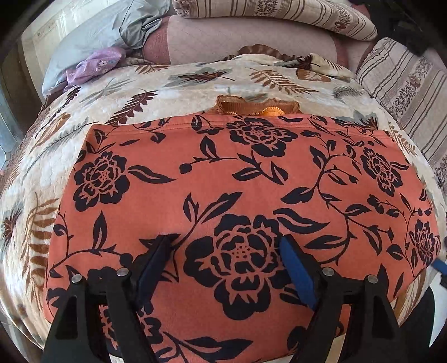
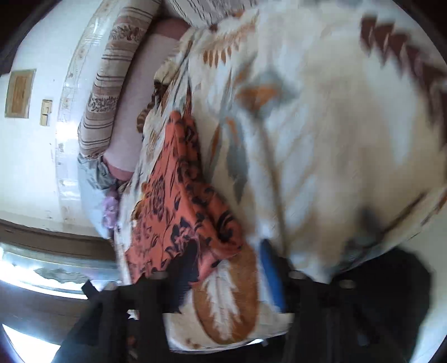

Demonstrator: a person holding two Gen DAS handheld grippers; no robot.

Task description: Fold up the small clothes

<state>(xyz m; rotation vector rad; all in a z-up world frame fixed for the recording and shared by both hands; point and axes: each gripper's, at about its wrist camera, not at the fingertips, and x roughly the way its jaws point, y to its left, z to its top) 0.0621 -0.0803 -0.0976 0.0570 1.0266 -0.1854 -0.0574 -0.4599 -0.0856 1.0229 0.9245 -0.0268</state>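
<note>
1. Left claw (image 1: 227, 241): spread wide, released, grasping nothing; blue pads (image 1: 297, 268) hang over a black flower printed on the orange garment (image 1: 218, 173).
2. Garment: lies flat on the leaf-print blanket (image 1: 173, 83), brown ruffled trim (image 1: 251, 107) peeking out at its far edge.
3. Further back: grey pillow (image 1: 92, 36), lilac cloth (image 1: 97, 62), striped quilt (image 1: 279, 16).
4. Right claw (image 2: 225, 257): blurred, jaws apart over the blanket (image 2: 321, 125), nothing visibly clamped; dark left finger (image 2: 184, 265) overlaps the garment's (image 2: 178, 195) near edge, contact unclear.
</note>
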